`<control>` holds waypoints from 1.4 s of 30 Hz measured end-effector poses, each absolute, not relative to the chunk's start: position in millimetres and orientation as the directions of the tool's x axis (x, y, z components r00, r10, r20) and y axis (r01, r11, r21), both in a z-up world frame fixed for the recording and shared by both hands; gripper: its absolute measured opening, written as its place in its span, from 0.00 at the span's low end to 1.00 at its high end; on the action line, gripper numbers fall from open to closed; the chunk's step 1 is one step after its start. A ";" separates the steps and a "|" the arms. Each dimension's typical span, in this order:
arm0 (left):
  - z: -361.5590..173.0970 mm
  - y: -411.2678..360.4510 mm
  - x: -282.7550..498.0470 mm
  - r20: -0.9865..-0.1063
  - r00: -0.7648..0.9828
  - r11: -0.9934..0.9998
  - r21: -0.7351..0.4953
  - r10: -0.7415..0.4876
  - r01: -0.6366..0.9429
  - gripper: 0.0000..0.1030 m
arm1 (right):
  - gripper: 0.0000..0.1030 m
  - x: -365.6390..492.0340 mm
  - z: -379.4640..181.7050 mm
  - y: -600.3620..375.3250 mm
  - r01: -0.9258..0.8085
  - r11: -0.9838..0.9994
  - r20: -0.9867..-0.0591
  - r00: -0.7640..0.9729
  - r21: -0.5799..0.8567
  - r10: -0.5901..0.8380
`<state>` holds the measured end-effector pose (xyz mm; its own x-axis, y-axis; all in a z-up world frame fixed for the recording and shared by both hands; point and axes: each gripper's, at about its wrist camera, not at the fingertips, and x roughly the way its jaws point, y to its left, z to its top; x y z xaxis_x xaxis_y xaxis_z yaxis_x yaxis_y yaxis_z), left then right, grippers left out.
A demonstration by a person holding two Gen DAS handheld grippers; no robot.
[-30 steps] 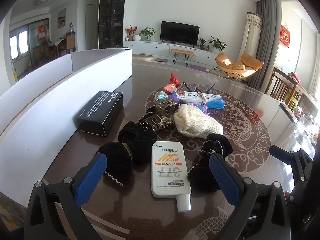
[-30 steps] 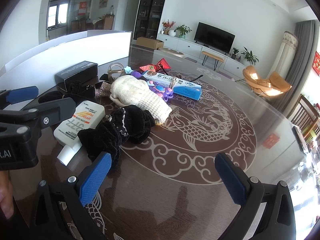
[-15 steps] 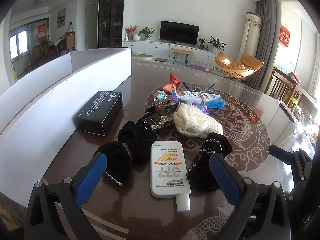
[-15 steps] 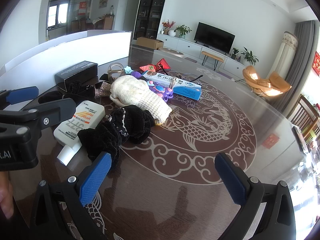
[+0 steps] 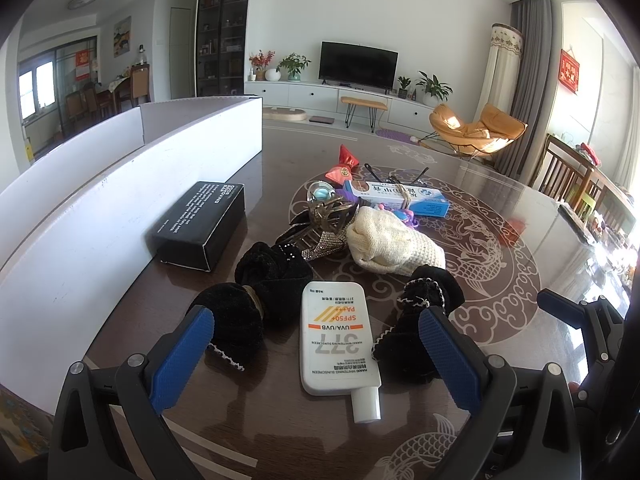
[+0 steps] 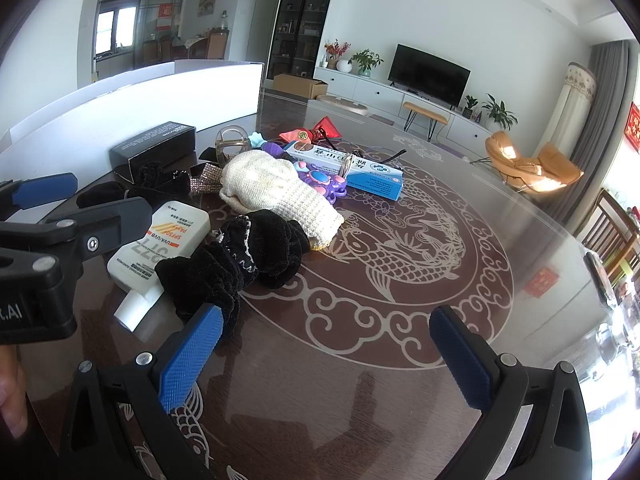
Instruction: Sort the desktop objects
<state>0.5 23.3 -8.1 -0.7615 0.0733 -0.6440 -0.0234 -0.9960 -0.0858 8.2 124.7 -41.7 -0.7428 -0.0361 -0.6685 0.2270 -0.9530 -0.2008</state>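
- Left gripper [image 5: 312,344] hovers low over the worktop [image 5: 256,424], blue fingers [image 5: 182,354] wide apart and holding nothing. The sunscreen tube [image 5: 338,340] lies flat between them, cap toward the camera.
- Right gripper [image 6: 326,356] is just to the right, fingers [image 6: 190,354] apart too, only bare worktop [image 6: 320,380] between them. Its left finger sits just near of a black scrunchie [image 6: 236,264].
- In the left view that scrunchie [image 5: 420,320] is right of the tube, and another black scrunchie [image 5: 256,300] is bunched up on the tube's left.
- Just beyond those: a cream knit pouch [image 5: 394,246], with a rhinestone clip [image 5: 324,246] and a bronze claw clip [image 5: 332,212] to its left.
- Black box [image 5: 202,224] sits further left, near the white board [image 5: 100,216] that runs along the left edge.
- Far end of the pile: blue-and-white carton [image 5: 400,196] with a purple toy [image 6: 322,182] touching its near side, then a red foil thing [image 5: 344,164] farthest out.
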 end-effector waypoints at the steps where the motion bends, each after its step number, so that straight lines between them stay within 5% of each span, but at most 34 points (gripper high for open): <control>1: -8.1 23.2 0.4 -0.644 -0.761 -0.996 -0.086 0.074 -0.024 1.00 | 1.00 8.2 -41.7 124.7 0.227 -0.953 -0.669 -0.743 -0.201 -0.036; 42: -9.0 25.2 1.4 -0.646 -0.760 -0.996 -0.086 0.074 -0.024 1.00 | 1.00 9.3 -46.2 126.4 0.227 -0.952 -0.676 -0.736 -0.205 -0.030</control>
<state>1.4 25.2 -9.0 -0.7599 0.0744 -0.6458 -0.0244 -0.9960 -0.0861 9.3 126.4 -46.2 -0.7359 -0.0297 -0.6765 0.2271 -0.9520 -0.2053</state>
